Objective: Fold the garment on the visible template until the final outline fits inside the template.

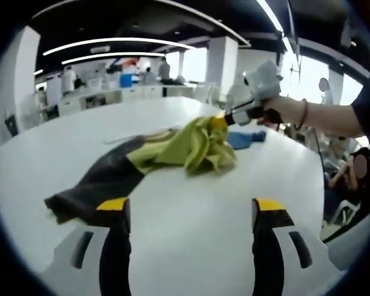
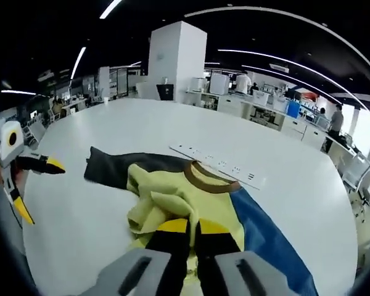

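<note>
The garment lies crumpled on the white table (image 1: pixel 191 246). It has a yellow-green body (image 1: pixel 197 148), a dark grey sleeve (image 1: pixel 92 188) and a blue part (image 1: pixel 243 139). In the right gripper view its brown collar (image 2: pixel 206 179) faces up, with the grey sleeve (image 2: pixel 114 166) to the left and the blue part (image 2: pixel 265 243) to the right. My right gripper (image 2: pixel 193 227) is shut on a bunch of the yellow fabric (image 2: pixel 172 200) and lifts it slightly; it also appears as the right gripper (image 1: pixel 222 121), held by a hand. My left gripper (image 1: pixel 191 206) is open just short of the grey sleeve, seen from the other side as the left gripper (image 2: pixel 38 188).
A long white strip with dark marks (image 2: pixel 216 165) lies on the table just beyond the collar. A person's arm (image 1: pixel 320 114) reaches in from the right. Desks, pillars and people stand far behind the table.
</note>
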A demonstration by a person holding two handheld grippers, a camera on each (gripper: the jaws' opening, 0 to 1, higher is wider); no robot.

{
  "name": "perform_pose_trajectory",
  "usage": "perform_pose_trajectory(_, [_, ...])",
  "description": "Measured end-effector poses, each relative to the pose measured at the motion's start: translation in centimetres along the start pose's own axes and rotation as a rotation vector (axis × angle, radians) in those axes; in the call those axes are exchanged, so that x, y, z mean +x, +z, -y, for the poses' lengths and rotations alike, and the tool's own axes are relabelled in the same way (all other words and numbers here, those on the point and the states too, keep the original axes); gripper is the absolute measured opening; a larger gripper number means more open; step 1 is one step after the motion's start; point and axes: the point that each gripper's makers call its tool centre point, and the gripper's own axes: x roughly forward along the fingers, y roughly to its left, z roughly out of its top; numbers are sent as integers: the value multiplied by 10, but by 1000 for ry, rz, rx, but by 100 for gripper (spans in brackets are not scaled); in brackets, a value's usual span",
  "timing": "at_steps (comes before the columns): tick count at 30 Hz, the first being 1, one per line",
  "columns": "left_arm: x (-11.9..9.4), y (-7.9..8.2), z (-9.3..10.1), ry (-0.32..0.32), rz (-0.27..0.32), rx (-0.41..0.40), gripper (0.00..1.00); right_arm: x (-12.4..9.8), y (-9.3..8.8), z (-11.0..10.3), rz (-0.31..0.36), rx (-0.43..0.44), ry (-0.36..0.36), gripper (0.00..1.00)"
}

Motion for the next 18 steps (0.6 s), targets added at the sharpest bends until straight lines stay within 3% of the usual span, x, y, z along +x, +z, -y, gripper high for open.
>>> perform_pose_trajectory(18, [10, 3, -12, 19, 15, -26, 73, 27, -31, 15, -86, 46, -29, 0])
